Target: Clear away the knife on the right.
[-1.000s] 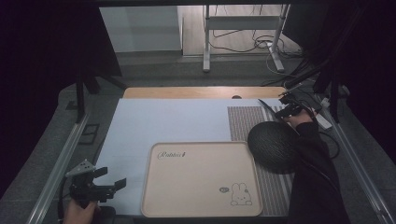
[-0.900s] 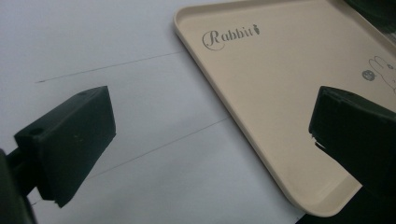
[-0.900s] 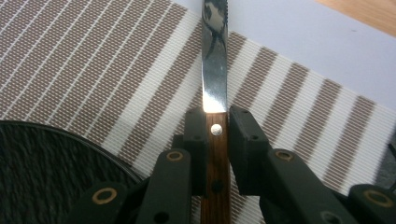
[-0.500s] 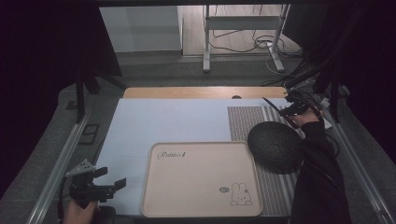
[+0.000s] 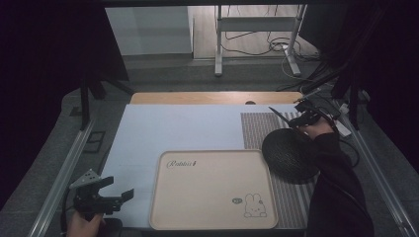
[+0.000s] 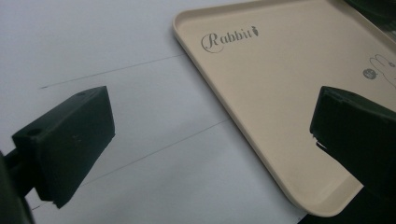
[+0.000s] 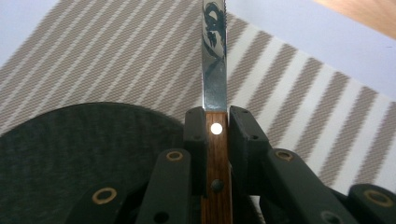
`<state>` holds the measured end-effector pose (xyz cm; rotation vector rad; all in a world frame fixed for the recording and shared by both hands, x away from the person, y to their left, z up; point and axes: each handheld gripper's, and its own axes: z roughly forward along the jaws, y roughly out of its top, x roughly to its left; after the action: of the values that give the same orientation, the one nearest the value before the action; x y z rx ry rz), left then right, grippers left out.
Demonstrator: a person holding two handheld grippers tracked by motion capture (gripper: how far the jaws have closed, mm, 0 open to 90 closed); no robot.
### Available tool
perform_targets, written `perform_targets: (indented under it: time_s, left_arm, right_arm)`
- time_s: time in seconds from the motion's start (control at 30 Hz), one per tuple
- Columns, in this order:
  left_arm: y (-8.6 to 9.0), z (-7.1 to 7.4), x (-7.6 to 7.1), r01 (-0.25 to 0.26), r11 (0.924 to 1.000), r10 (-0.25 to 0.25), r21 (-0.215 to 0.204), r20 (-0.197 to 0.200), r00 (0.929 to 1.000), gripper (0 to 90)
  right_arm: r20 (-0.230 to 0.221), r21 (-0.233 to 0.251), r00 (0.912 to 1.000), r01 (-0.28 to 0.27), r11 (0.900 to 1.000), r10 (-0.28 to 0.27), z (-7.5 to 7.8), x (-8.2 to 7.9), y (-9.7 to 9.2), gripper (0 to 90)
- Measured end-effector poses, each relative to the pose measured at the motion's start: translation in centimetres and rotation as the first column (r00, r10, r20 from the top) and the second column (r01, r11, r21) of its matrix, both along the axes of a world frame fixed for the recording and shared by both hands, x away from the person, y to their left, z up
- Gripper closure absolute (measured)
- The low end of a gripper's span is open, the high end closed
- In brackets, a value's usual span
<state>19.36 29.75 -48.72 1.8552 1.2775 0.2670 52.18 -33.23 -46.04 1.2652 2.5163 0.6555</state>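
My right gripper [image 5: 300, 120] is shut on the wooden handle of a knife [image 7: 214, 56] at the table's right side. The serrated steel blade [image 5: 277, 114] points away to the left, over a striped placemat [image 5: 256, 129]. The handle sits upright between the two black pads [image 7: 240, 135]. Just below it lies a round black woven mat [image 5: 290, 155], also seen as a dark disc [image 7: 70, 154]. My left gripper [image 5: 116, 193] is open and holds nothing. It hovers near the front left corner of a beige rabbit tray [image 5: 212, 190], whose rim [image 6: 233, 116] runs between the jaws.
White paper [image 5: 178, 128] covers the table's middle, with a wooden strip [image 5: 212, 97] along the far edge. Metal rails [image 5: 64, 163] run down both sides. Beyond the table are a stand's legs and floor cables [image 5: 257, 47].
My right gripper has lifted a little and shifted slightly left with the knife in it. The left gripper has stayed where it was.
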Motion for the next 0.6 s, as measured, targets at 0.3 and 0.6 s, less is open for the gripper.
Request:
perform_targets:
  time_s: [0.3,0.6]
  left_arm:
    - [0.0,0.0,-0.1,-0.006,0.9987,0.005,0.051,0.012,0.9999,0.0]
    - [0.0,-0.1,0.1,0.012,0.9991,-0.012,0.041,-0.002,0.9999,0.0]
  right_arm:
    - [-0.003,0.013,0.9992,-0.040,0.9991,0.040,0.1,-2.1,1.9,77.5]
    - [-0.023,0.033,0.9980,-0.059,0.9977,0.059,-0.4,-4.5,3.8,77.5]
